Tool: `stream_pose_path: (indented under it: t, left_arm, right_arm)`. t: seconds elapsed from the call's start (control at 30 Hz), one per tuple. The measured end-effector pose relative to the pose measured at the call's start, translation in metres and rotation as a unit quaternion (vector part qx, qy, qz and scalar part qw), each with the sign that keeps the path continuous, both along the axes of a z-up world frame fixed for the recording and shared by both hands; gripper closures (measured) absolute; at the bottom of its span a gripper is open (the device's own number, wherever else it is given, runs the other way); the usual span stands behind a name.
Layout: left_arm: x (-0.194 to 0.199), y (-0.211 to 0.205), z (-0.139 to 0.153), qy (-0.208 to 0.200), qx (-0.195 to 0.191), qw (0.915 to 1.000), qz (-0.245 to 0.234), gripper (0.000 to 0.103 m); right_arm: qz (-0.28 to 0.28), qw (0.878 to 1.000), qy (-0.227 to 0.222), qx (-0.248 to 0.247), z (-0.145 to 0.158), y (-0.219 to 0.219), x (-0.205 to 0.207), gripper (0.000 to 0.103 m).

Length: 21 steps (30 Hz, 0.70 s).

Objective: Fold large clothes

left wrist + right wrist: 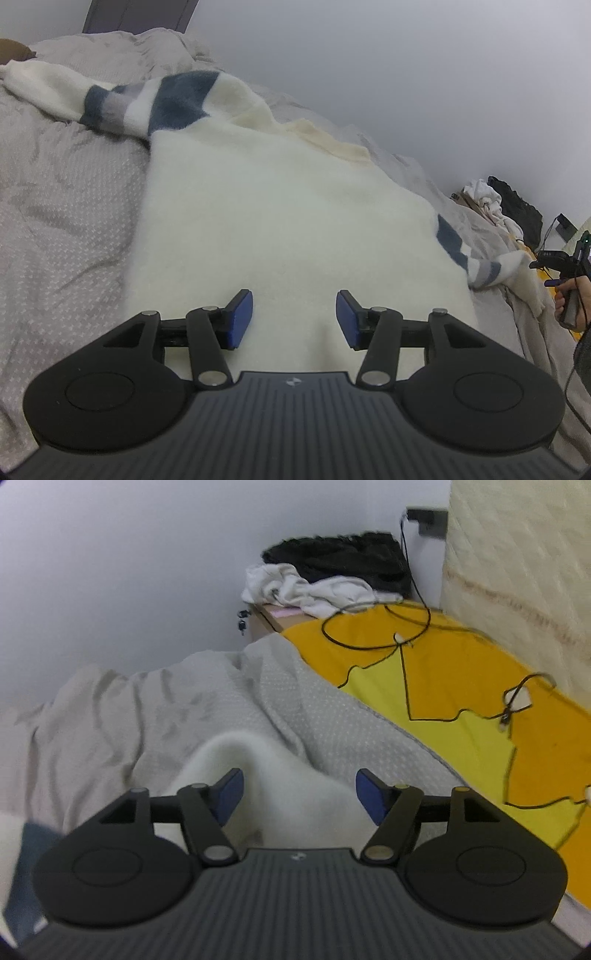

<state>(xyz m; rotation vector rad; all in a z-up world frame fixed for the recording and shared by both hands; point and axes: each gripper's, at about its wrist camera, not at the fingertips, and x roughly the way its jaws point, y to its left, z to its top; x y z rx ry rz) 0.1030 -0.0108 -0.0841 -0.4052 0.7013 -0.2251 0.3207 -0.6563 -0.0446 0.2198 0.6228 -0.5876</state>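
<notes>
left tool (294, 319): jaws apart, empty, over sweater (277, 206) | right tool (299, 797): jaws apart, sleeve (258, 771) between | bed (62, 206) beneath

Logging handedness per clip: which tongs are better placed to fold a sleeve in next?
Probably the right tongs: open, with the sweater sleeve end bunched between their pads. The left tongs, also open, hover over the flat body, far from either sleeve.

Beyond the jaws a rumpled grey duvet (155, 709) spreads, with a yellow-orange sheet (461, 686) ahead to the right under a looping black cable (404, 679), and black and white laundry (325, 576) farther off.
</notes>
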Motion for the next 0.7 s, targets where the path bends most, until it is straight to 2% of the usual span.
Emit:
stream_pose_path:
  t: [0.2,0.3,0.47,0.7]
  left_arm:
    - [-0.014,-0.003,0.007,-0.006,-0.014,0.9997,-0.017,0.047]
    - [-0.024,-0.009,0.013,-0.017,-0.004,0.9994,-0.028,0.047]
    - [-0.045,-0.018,0.022,-0.034,-0.003,0.9982,-0.049,0.047]
    - [-0.068,-0.031,0.027,-0.043,-0.012,0.9953,-0.085,0.047]
  right_arm:
    - [0.051,0.999,0.0,-0.006,0.024,0.046,-0.045,0.034]
    - [0.077,0.997,-0.011,-0.001,0.04,0.075,-0.069,0.034]
    - [0.127,0.991,-0.025,0.026,0.057,0.136,-0.11,0.034]
    - [0.189,0.975,-0.061,0.101,0.074,0.229,-0.179,0.034]
